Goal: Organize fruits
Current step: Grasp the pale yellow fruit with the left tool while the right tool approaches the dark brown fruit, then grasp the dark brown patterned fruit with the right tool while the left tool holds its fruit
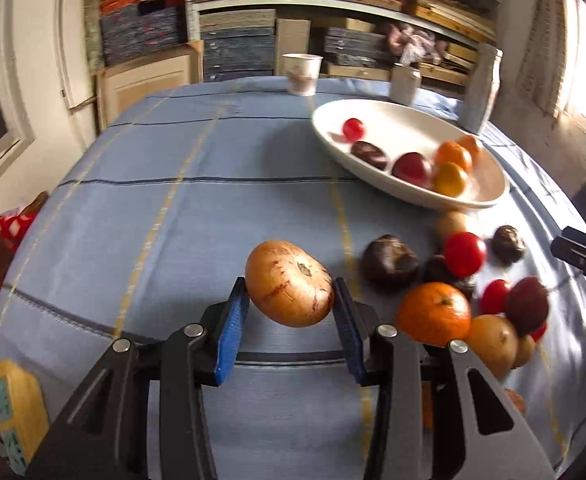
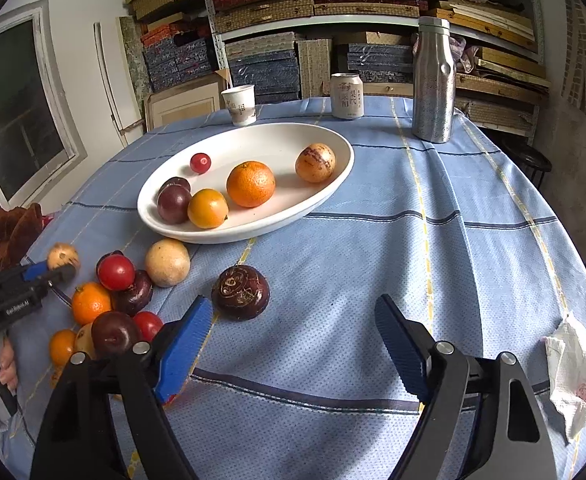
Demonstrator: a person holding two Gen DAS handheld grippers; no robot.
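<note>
My left gripper (image 1: 289, 292) is shut on a tan speckled fruit (image 1: 289, 283) and holds it above the blue cloth; it shows in the right wrist view (image 2: 59, 266) at far left, with the fruit (image 2: 63, 255). My right gripper (image 2: 293, 320) is open and empty, just right of a dark brown fruit (image 2: 240, 292). A white oval bowl (image 2: 333, 192) (image 1: 489, 196) holds an orange (image 2: 250, 183), a small red fruit (image 2: 200, 162), purple fruits and a tan one. A pile of loose fruit (image 2: 113, 304) (image 1: 453, 280) lies on the cloth near the bowl.
A paper cup (image 2: 240, 105), a drink can (image 2: 346, 95) and a steel bottle (image 2: 433, 80) stand at the table's far edge. A crumpled tissue (image 2: 577, 380) lies at the right. Shelves of boxes fill the back wall. A yellow object (image 1: 13, 412) sits low left.
</note>
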